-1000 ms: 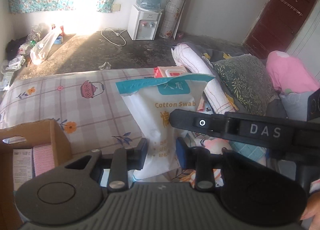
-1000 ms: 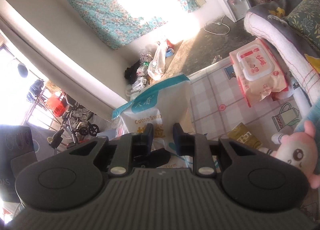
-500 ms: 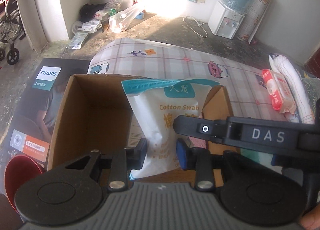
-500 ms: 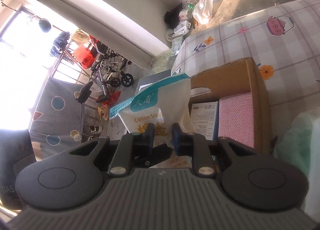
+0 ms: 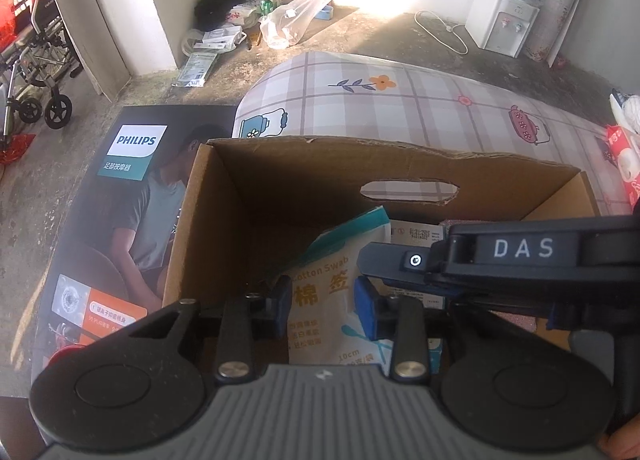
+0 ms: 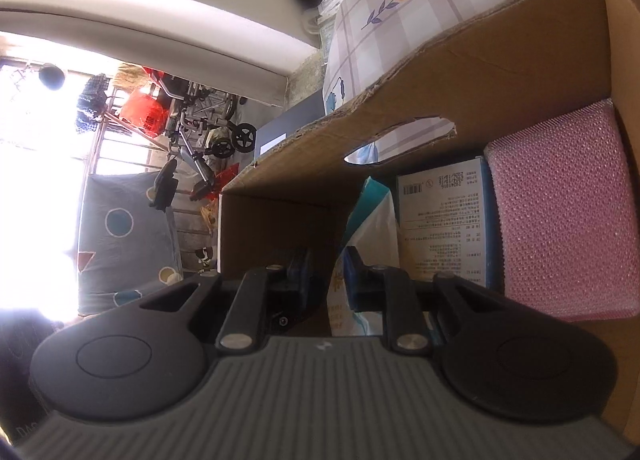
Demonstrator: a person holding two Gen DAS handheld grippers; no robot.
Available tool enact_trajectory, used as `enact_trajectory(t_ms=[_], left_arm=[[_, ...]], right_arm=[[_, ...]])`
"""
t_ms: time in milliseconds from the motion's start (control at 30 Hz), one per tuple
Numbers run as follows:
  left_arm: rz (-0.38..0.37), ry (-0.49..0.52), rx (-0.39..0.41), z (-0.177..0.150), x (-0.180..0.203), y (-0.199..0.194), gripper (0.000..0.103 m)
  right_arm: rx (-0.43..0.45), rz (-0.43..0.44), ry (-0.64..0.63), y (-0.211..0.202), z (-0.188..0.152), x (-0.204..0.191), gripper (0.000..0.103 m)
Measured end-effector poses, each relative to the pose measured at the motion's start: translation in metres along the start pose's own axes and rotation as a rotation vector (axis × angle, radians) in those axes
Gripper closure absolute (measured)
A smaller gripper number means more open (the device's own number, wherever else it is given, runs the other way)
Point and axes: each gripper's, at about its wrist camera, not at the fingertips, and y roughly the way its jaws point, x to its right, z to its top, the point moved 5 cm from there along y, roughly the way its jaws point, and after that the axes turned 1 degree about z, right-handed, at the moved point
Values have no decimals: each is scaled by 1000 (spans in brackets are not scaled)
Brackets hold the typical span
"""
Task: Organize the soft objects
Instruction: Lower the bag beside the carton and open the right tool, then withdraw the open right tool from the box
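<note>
A white and teal cotton swab bag [image 5: 328, 300] leans inside the open cardboard box [image 5: 280, 179]. My left gripper [image 5: 323, 302] is down in the box with its jaws around the bag's width, fingers wider apart than before. My right gripper [image 6: 328, 280] is also in the box, jaws apart, and the bag [image 6: 368, 227] rests against its right finger [image 6: 354, 276]. The right gripper's body crosses the left wrist view [image 5: 500, 256].
A pink textured pack [image 6: 560, 211] and a printed carton [image 6: 440, 219] lie in the box's right side. The box sits on a plaid floral sheet [image 5: 400, 99]. A Philips carton [image 5: 120, 199] lies left of it. A wheelchair [image 5: 36, 71] stands far left.
Both grippers carried the bag from above the bed over to the box and lowered it inside. Their jaws have spread, and the bag now leans in the box.
</note>
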Motion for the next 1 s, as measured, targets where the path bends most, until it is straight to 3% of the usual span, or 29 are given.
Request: enact_trajectory(t_ms=[233,467,733,1000], left_arm=[[-105,3,-25,-19,5,-22,57],[-207,-10,-103,-51,14,-19,56],[-117,-51,-219,-60,11,34,57],[-6,-125,-203,-57,-13,44,55]], right_arm=[[61,-3,-104,-38,-2,-17,85],[149,66,-232,-123,-22,-42,84],[219,59,-225,-197,-57,-3,83],[237,10,-211,-216,-66,34,83]])
